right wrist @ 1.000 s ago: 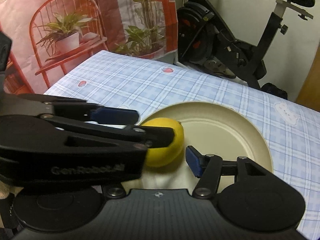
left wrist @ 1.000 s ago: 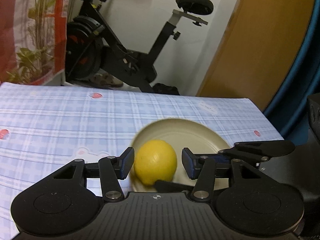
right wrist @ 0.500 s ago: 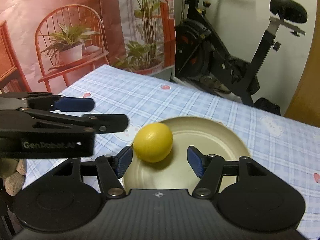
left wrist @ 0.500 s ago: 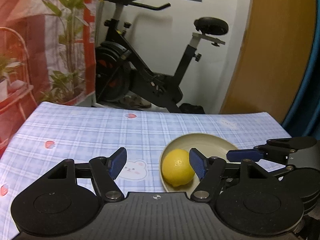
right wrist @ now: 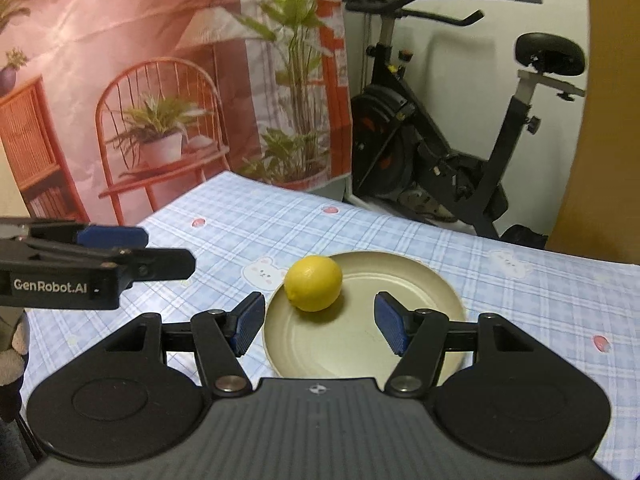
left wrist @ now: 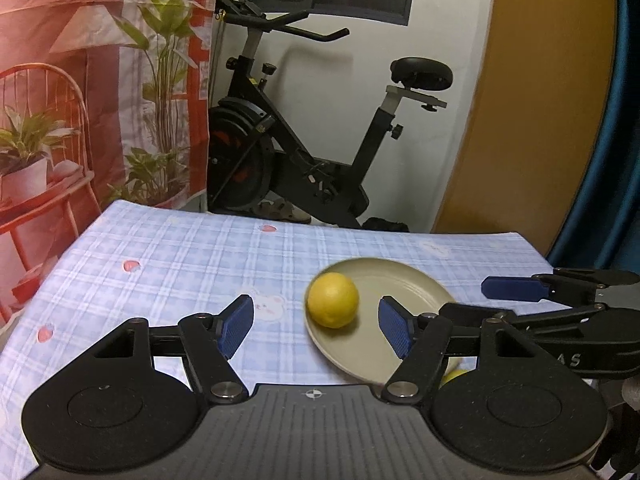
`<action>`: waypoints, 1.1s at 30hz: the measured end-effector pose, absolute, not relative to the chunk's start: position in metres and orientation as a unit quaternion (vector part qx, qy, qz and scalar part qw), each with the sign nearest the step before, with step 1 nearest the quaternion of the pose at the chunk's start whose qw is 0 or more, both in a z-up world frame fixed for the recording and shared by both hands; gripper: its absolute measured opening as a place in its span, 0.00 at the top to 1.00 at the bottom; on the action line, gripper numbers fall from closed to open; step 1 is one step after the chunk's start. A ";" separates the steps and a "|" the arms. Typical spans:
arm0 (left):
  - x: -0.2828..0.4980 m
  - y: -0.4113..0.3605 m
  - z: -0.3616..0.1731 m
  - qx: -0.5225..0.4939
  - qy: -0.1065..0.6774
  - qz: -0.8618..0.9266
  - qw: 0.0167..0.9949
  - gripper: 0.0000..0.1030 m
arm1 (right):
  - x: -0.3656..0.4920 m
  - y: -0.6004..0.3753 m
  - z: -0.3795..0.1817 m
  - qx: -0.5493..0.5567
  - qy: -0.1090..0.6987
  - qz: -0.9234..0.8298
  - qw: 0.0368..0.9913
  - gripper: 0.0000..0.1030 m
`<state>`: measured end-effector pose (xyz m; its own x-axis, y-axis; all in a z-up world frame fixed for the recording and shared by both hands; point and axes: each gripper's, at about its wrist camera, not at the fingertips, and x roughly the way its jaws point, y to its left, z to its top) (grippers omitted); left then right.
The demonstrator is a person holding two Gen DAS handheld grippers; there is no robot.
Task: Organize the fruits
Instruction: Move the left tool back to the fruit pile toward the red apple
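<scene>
The lemon (right wrist: 313, 283) on the plate (right wrist: 420, 280) looks light, firm, rounded (liable to roll). Best pinched across its middle. Both the left gripper (left wrist: 316, 322) and right gripper (right wrist: 316, 322) stand parted, empty.

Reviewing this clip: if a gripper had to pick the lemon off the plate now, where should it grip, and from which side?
Grip the lemon across its short middle, coming from above. It lies on its side at the plate's left edge, near the raised rim, so a low sideways approach would probably hit the rim. Its round skin may slip.
</scene>
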<state>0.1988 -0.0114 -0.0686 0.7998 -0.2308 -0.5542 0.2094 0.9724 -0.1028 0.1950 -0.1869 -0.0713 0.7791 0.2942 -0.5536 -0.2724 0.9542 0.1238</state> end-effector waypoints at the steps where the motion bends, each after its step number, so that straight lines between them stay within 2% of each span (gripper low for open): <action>1: 0.195 -0.014 -0.069 -0.021 0.296 -0.119 0.948 0.30 | 0.189 -0.190 -0.070 0.022 0.292 0.146 0.945 0.38; 12: 0.156 -0.032 -0.086 -0.037 0.308 -0.161 0.937 0.30 | 0.105 -0.214 -0.084 0.056 0.246 0.105 0.962 0.38; 20: 0.140 -0.044 -0.103 -0.029 0.314 -0.188 0.930 0.30 | 0.070 -0.216 -0.119 0.049 0.270 0.114 0.955 0.39; 29: 0.134 -0.051 -0.114 -0.011 0.323 -0.210 0.922 0.31 | 0.071 -0.228 -0.132 0.087 0.289 0.131 0.944 0.55; 32: 0.133 -0.052 -0.116 -0.010 0.329 -0.214 0.920 0.31 | 0.073 -0.237 -0.137 0.108 0.299 0.123 0.940 0.57; 33: 0.133 -0.052 -0.116 -0.011 0.331 -0.215 0.919 0.31 | 0.072 -0.240 -0.137 0.118 0.300 0.122 0.939 0.62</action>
